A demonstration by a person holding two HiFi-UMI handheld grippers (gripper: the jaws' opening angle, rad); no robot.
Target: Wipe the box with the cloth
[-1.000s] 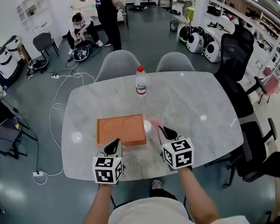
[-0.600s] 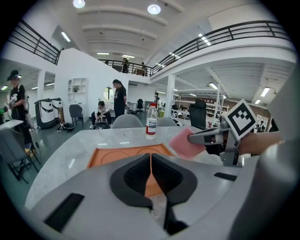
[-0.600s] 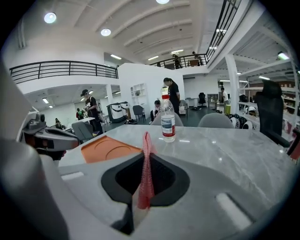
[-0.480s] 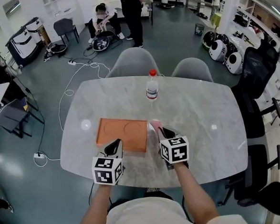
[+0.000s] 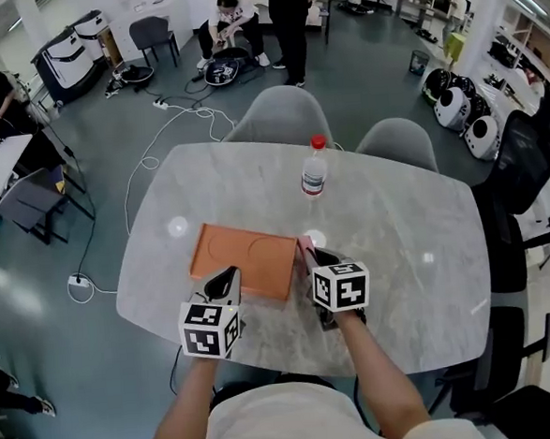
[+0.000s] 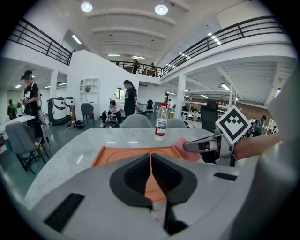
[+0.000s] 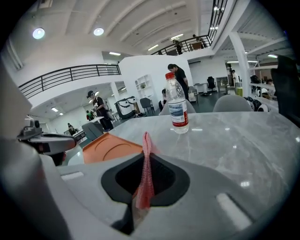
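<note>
A flat orange box (image 5: 245, 260) lies on the marble table (image 5: 399, 252); it also shows as the box (image 6: 122, 157) in the left gripper view and the box (image 7: 110, 147) in the right gripper view. My left gripper (image 5: 225, 285) is shut on the box's near rim, with orange showing between its jaws (image 6: 151, 161). At the box's right end my right gripper (image 5: 315, 256) is shut on a pink cloth (image 5: 305, 246). The cloth (image 7: 146, 145) sticks up out of that gripper (image 7: 146, 164). Whether cloth and box touch is unclear.
A water bottle (image 5: 314, 175) with a red cap stands beyond the box, mid-table. Two grey chairs (image 5: 282, 115) sit at the far side. Black office chairs (image 5: 526, 178) stand to the right. People (image 5: 228, 20) and a white cable (image 5: 149, 157) are on the floor behind.
The head view has swung, so the table looks turned. My right gripper with the cloth now sits closer to the box's right end. The left gripper stays at the near rim.
</note>
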